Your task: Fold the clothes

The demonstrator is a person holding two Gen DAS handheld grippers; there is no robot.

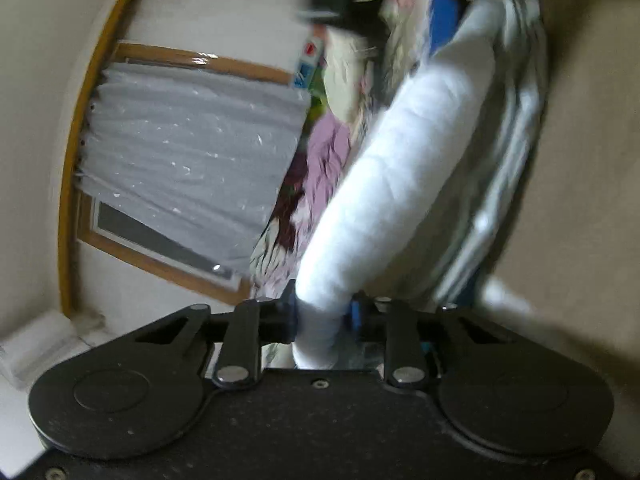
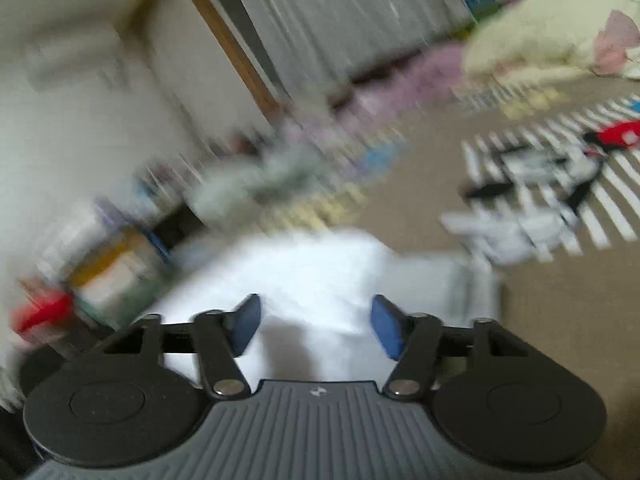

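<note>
Left wrist view: the left gripper [image 1: 320, 320] pinches a bunched end of the white garment [image 1: 404, 168], which stretches away as a soft roll toward a blurred pile of clothes [image 1: 352, 80] by the curtained window [image 1: 192, 160]. Right wrist view: the right gripper [image 2: 316, 328] is tilted, its blue pads [image 2: 386, 326] spread apart above the same white garment [image 2: 304, 276] lying on the beige floor [image 2: 560, 320]; striped laundry [image 2: 540, 200] lies well beyond. Judged light, limp and non-slippery, the cloth is best taken at a hem or corner.
</note>
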